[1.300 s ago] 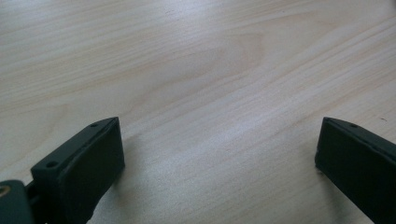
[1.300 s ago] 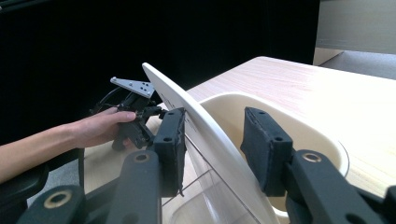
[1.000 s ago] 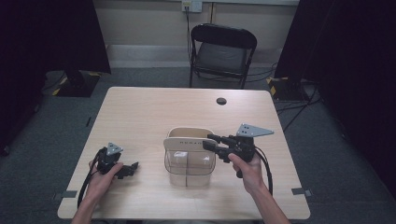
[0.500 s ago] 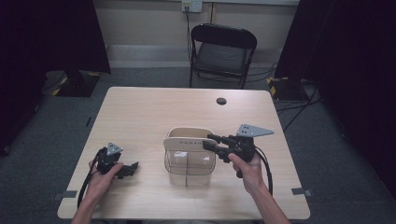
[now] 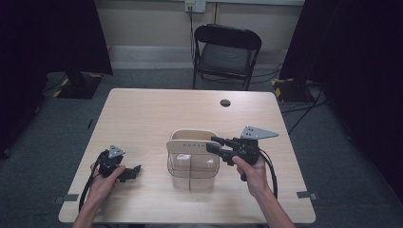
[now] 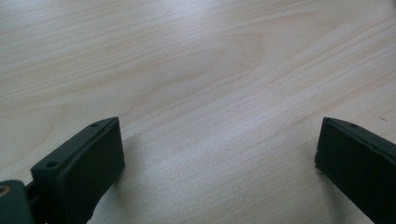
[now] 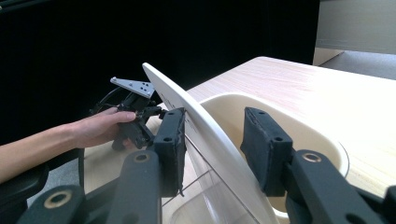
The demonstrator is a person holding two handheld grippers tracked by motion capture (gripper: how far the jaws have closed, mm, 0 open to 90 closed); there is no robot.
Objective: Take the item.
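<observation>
Gripping: my right gripper (image 7: 212,149) straddles the container (image 5: 192,159)'s cream lid (image 7: 196,126) at frame centre – one pad touching, the other apart
Left gripper (image 5: 124,172): wide open, empty; lower left
Risk: lid slipping – loose bite

I can't read the lettering on the container's cream lid (image 5: 186,142) from above, too small. In the right gripper view, the container (image 7: 261,121) runs off the bottom edge, and the lid possibly touches one pad; unclear. The dark dot (image 5: 225,102) on the table (image 5: 152,114) is unidentifiable.
</observation>
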